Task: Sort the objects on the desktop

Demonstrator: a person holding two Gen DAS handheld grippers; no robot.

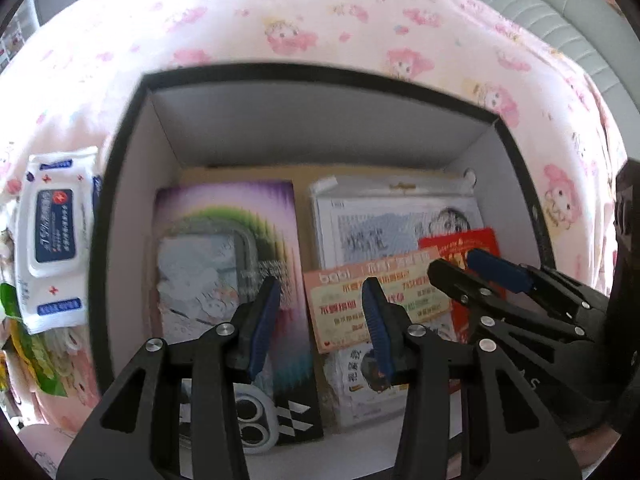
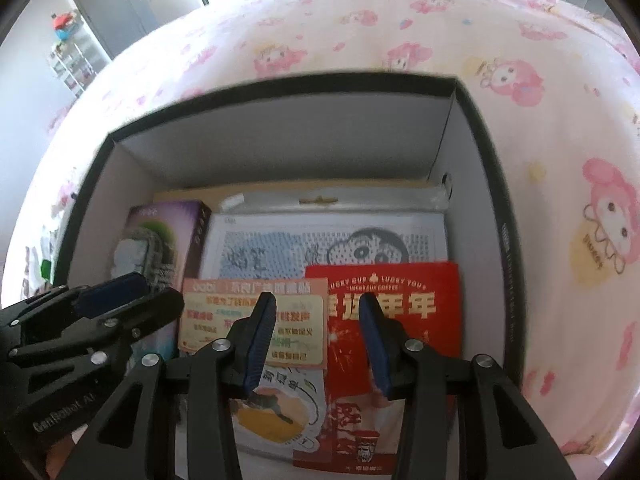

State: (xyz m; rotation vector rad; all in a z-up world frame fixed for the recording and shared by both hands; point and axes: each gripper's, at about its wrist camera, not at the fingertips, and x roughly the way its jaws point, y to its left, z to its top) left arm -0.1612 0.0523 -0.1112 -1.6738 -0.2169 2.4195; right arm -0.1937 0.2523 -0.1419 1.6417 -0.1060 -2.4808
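1. Over the black box (image 1: pixel 120 208), in the left wrist view, the left tongs (image 1: pixel 324 316) hang spread and pinch nothing. Below them, on the box floor, lie a purple carton (image 1: pixel 224 240), a cartoon-print packet (image 1: pixel 400 216), a pink coupon card (image 1: pixel 360 300) and a red envelope (image 1: pixel 472 244). The right tongs (image 1: pixel 476 266) reach in from the right above that envelope. Outside the box, to the left on the pink cartoon bedspread (image 1: pixel 320 20), sits a pack of wet wipes (image 1: pixel 52 236), with green wrappers just below it.

2. Above the same box (image 2: pixel 484 168), in the right wrist view, the right tongs (image 2: pixel 318 320) stand apart with nothing between the pads, poised over the seam where the pink coupon card (image 2: pixel 208 312) meets the red envelope (image 2: pixel 400 300). The left tongs (image 2: pixel 132 294) enter at the left edge.

3. By my reading, a placing step has just ended: flat items are in, both tongs empty. Next calls for lifting clear of the box walls and going left for the wet wipes, a soft pack that wants a wide, gentle pinch.
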